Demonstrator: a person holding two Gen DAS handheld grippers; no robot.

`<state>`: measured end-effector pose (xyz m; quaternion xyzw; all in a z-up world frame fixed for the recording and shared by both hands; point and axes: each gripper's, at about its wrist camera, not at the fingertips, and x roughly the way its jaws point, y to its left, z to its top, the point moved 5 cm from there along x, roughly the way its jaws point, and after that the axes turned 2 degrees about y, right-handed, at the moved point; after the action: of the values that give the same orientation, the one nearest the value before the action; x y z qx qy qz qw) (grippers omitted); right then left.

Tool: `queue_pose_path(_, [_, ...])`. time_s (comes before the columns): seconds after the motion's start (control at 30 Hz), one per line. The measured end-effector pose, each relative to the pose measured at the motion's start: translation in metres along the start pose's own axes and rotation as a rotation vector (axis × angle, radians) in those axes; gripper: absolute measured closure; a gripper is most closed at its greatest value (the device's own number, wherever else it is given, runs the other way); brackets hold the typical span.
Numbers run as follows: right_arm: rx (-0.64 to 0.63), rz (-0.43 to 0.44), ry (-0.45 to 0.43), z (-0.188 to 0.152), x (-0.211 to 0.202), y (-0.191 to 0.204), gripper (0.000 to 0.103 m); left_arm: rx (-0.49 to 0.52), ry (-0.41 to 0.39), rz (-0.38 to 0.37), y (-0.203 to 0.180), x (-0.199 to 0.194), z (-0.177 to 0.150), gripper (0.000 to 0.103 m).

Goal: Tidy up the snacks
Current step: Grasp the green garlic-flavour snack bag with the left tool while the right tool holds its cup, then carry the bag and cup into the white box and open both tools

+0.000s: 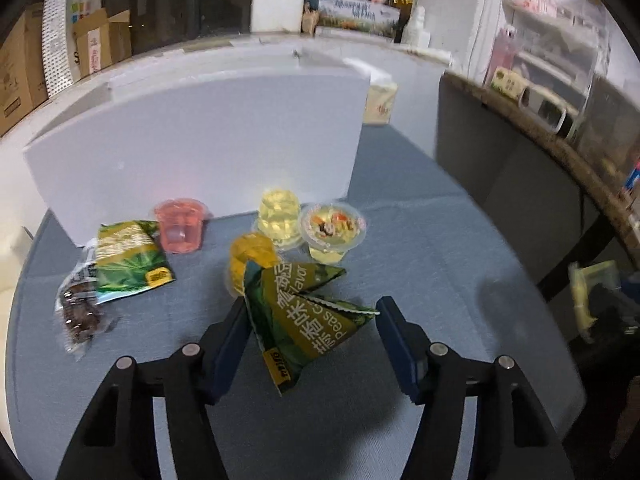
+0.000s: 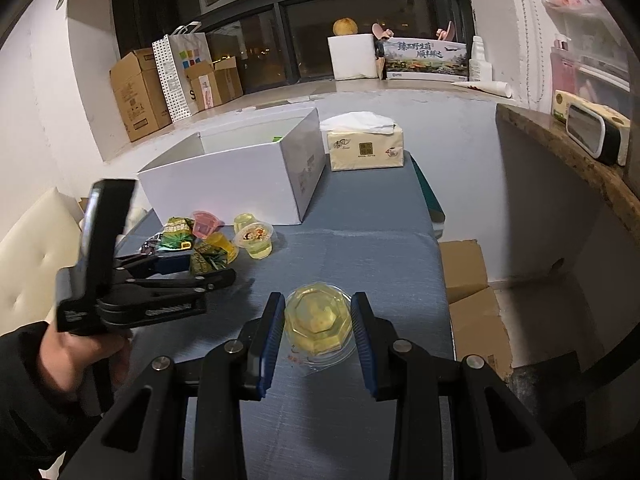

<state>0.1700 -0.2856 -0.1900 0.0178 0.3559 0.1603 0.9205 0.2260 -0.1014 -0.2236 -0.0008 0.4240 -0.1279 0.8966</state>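
Observation:
A green triangular pea-snack packet (image 1: 304,312) lies on the blue-grey table cloth (image 1: 420,264) between the fingers of my left gripper (image 1: 312,306). Its left pad rests against the packet's edge and its right pad sits at the serrated tip, with no visible squeeze. My right gripper (image 2: 318,300) is shut on a yellow jelly cup (image 2: 318,322), held above the table with its base towards the camera. Behind the packet stand an orange cup (image 1: 250,254), a pale yellow cup (image 1: 278,216), a lidded cup (image 1: 332,228) and a pink cup (image 1: 180,226).
A white open box (image 2: 224,184) stands behind the snacks, with a tissue pack (image 2: 366,148) to its right. Another green packet (image 1: 128,264) and a dark snack packet (image 1: 78,308) lie to the left. A wooden shelf (image 2: 580,160) runs along the right, with cardboard boxes (image 2: 468,276) below the table's edge.

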Motion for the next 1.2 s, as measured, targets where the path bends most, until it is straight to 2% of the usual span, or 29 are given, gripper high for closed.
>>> queue_pose_path(0.2, [-0.029, 0.032, -0.017, 0.012, 0.004, 0.022, 0.066, -0.004, -0.126, -0.037, 0.012, -0.071, 0.008, 0.035])
queue_pose_path(0.3, [-0.051, 0.062, -0.029, 0.024, 0.01, 0.042, 0.066, -0.013, -0.172, -0.027, 0.026, -0.097, 0.015, 0.035])
queue_pose_path(0.53, [-0.109, 0.109, -0.061, 0.065, 0.027, 0.085, 0.066, -0.03, -0.234, 0.017, 0.064, -0.13, 0.038, 0.035])
queue_pose_path(0.77, [-0.128, 0.134, -0.1, 0.13, 0.058, 0.108, 0.066, -0.033, -0.27, 0.045, 0.107, -0.125, 0.094, 0.035])
queue_pose_path(0.93, [-0.143, 0.108, -0.087, 0.174, 0.098, 0.115, 0.066, -0.039, -0.276, 0.061, 0.136, -0.104, 0.138, 0.035])
queue_pose_path(1.2, [-0.185, 0.071, -0.029, 0.207, 0.156, 0.113, 0.066, -0.032, -0.243, 0.088, 0.158, -0.059, 0.179, 0.035])
